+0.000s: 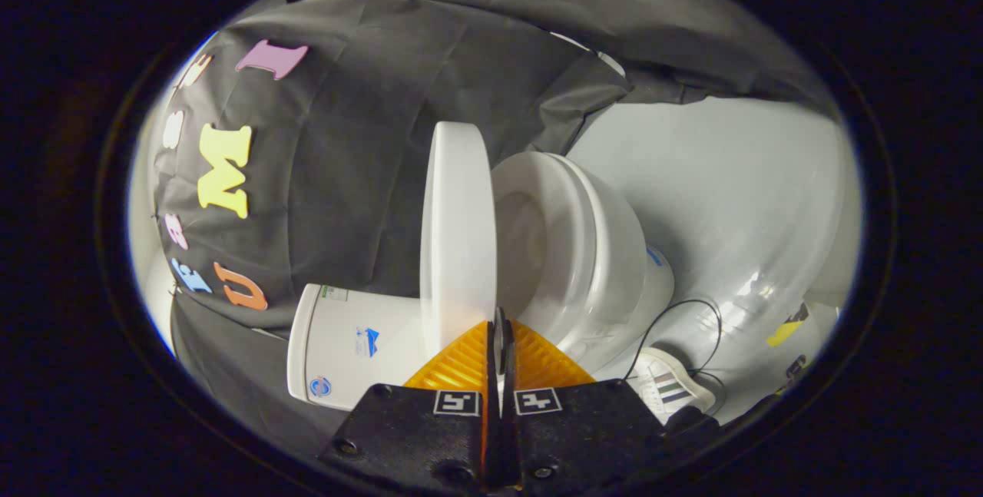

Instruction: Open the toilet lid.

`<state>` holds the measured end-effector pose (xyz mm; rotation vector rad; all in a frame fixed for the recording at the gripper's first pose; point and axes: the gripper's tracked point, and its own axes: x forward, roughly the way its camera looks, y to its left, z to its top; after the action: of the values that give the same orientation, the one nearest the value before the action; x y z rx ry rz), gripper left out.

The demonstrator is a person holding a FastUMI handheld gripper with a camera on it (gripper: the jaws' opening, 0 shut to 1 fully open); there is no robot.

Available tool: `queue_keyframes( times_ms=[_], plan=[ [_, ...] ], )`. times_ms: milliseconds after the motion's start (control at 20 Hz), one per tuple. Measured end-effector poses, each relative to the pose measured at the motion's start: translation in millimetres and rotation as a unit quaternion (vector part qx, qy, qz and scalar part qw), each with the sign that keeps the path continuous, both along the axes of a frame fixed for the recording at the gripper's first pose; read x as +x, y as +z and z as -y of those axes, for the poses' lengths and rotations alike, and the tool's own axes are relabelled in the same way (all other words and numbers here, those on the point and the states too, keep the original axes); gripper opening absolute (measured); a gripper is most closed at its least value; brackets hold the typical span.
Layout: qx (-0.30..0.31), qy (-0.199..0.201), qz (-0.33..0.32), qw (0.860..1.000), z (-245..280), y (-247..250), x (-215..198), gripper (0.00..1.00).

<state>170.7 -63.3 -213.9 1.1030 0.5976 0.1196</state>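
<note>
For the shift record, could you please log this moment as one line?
claw: shut on toilet lid edge | toilet lid: raised off seat, near tank | task: nearly done

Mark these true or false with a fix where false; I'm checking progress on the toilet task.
1. The white plastic toilet lid is raised off the white seat ring. True.
2. The gripper is wide open, far from the lid. False: its fingers are closed together at the lid's edge.
3. A white toilet tank sits behind the lid. True.
4. The lid lies flat on the seat ring. False: it stands away from it, bowl opening visible.
5. A thin black cable runs over the pale floor near a white striped shoe. True.
</note>
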Motion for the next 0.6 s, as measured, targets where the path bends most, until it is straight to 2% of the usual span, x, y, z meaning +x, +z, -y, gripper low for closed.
queue_keyframes(
  times_ms=[600],
  plan=[
    [-0.059,0.012,0.044,0.997,-21.3,52.6,0.4,0.04]
  ],
)
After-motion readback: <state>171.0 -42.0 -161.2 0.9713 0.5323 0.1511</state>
